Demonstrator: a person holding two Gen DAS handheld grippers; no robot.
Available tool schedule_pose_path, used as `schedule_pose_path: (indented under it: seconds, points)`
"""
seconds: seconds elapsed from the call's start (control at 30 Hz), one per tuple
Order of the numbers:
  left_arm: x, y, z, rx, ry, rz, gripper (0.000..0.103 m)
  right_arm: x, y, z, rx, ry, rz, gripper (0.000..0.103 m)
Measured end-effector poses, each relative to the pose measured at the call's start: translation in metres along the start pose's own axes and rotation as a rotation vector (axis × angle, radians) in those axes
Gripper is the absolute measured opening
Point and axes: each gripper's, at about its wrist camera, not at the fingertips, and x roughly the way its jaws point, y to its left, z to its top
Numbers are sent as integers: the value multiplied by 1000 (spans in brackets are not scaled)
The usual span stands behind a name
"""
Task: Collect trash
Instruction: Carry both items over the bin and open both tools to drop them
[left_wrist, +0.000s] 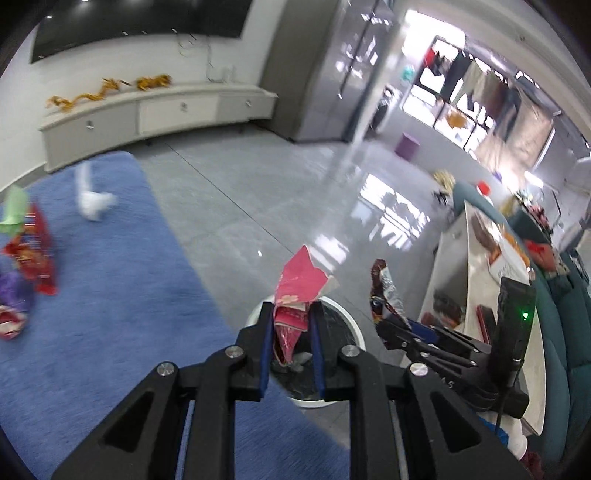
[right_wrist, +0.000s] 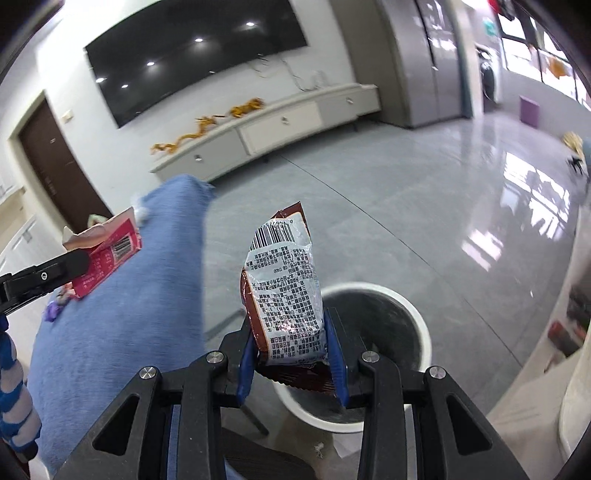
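blue rug (left_wrist: 110, 295) on grey floor (left_wrist: 258, 192); wall tv (right_wrist: 195, 55) above low cabinet (right_wrist: 280, 122).

Grey tile floor (left_wrist: 236, 206) w/ blue rug (left_wrist: 92, 295); on rug: red wrappers (left_wrist: 35, 254), white tissue (left_wrist: 92, 201). Bin (right_wrist: 417, 325) on floor beside rug.

Home living room: wall television (right_wrist: 195, 55), media cabinet (right_wrist: 266, 136), sofa (left_wrist: 565, 332).

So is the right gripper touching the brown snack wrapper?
Touching. The right wrist view shows the right gripper with both blue pads pressed on the brown snack wrapper.
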Motion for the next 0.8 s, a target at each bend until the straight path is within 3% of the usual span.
schedule_pose_path:
  seconds: [0.23,0.37,0.43,0.57,0.8]
  points:
    - [63,-28,10,29,90,-19,21,21,-40,-3,79,50,-36,33]
    - [85,-38,13,18,120,-50,29,30,-52,-7,98,71,-48,35]
    - [94,-42,15,15,132,-62,32,31,-55,-9,103,75,-53,45]
    - [101,-47,16,10,135,-59,51,35,-56,-7,99,80,-75,51]
    - [90,-47,16,11,102,-41,51,23,-64,-8,115,64,-91,51]
